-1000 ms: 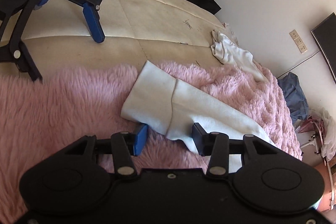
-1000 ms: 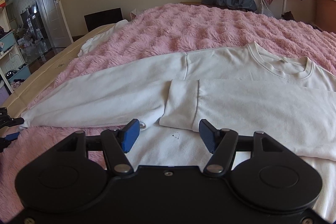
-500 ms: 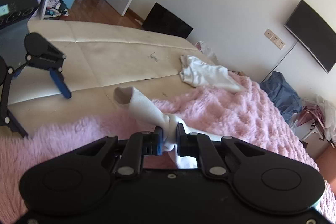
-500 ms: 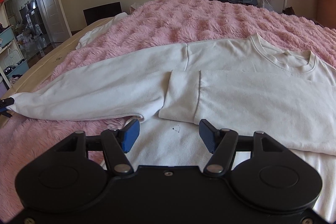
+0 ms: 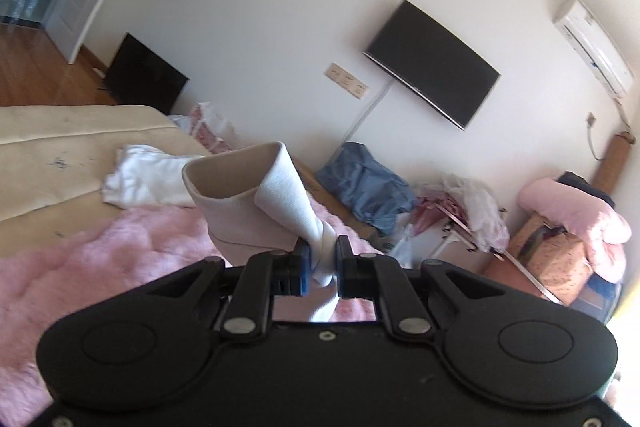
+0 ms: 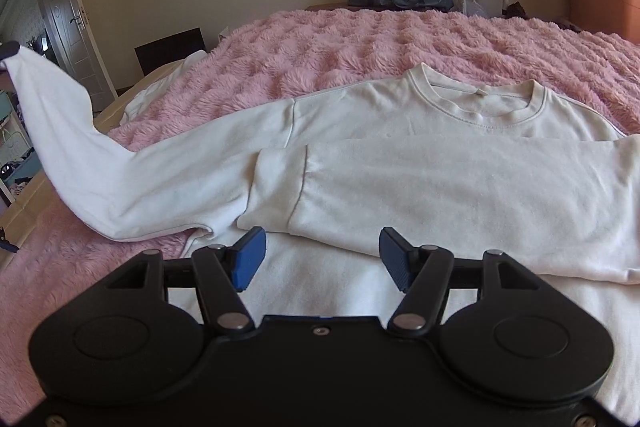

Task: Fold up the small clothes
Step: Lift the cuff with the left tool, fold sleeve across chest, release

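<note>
In the left wrist view, open air is seen ahead of the left gripper (image 5: pixel 323 261), with the wall and a wall-mounted television (image 5: pixel 432 63) well beyond it. The pink fluffy blanket (image 5: pixel 100 267) and the bare mattress (image 5: pixel 52 163) are seen below and to the left, their border running just left of the gripper. The gripper is clenched on the cuff (image 5: pixel 256 203) of the white sweatshirt's sleeve; the fabric is pinched between the pads, and the open cuff end is seen raised just ahead of the fingertips, clear of the bed. A crumpled white garment (image 5: pixel 140 175) is seen farther ahead on the left, at the mattress edge.

In the right wrist view, the white sweatshirt (image 6: pixel 440 187) is spread flat on the blanket directly ahead of the right gripper (image 6: pixel 322 259). One sleeve is folded across the chest just beyond the fingertips; the other sleeve (image 6: pixel 80 147) is lifted up to the far left. The right gripper is released, its pads well apart above the lower body of the sweatshirt, with nothing gripped. Clear blanket is seen beyond the collar.
</note>
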### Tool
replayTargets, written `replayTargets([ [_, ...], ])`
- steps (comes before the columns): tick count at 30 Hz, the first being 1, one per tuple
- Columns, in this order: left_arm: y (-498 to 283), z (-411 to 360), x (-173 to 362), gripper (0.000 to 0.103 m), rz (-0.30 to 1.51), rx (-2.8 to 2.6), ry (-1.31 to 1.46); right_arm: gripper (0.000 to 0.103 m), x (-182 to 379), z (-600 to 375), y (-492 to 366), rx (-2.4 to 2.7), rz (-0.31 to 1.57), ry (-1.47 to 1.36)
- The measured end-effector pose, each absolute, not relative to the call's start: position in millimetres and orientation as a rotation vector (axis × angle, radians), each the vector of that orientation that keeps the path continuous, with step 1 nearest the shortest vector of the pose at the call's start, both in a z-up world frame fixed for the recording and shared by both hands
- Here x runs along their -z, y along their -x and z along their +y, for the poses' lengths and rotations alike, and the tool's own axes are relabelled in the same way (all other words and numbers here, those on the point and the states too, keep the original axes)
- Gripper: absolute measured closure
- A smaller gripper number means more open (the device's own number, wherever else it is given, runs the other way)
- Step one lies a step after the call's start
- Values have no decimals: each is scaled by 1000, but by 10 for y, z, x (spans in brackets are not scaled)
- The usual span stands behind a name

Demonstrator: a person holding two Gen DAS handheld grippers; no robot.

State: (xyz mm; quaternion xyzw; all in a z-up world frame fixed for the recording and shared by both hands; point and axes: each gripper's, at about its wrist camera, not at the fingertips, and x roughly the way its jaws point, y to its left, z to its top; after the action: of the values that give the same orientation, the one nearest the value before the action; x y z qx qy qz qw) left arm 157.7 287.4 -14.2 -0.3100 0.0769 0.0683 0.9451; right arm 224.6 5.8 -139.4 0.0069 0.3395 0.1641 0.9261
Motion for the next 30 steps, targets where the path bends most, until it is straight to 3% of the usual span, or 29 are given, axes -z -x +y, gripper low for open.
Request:
replayTargets([
  [9, -2399, 1336, 319, 94, 268, 161, 621, 38, 1275, -803, -2209, -225, 662, -56],
  [19, -2917, -366, 1338, 96, 535, 397, 569, 37, 1234, -1904, -1959, -79, 657, -56],
  [26, -2930, -1055, 2039, 97, 723, 475, 418, 37, 1384, -2287, -1911, -9, 688, -85],
  [29, -2890, -1090, 2064, 93, 727, 522, 416, 37, 1439, -2355, -1956, 5, 695, -112],
  [30, -2854, -1071, 2014, 84, 715, 535, 419, 37, 1451, -2370, -1978, 6, 694, -122],
])
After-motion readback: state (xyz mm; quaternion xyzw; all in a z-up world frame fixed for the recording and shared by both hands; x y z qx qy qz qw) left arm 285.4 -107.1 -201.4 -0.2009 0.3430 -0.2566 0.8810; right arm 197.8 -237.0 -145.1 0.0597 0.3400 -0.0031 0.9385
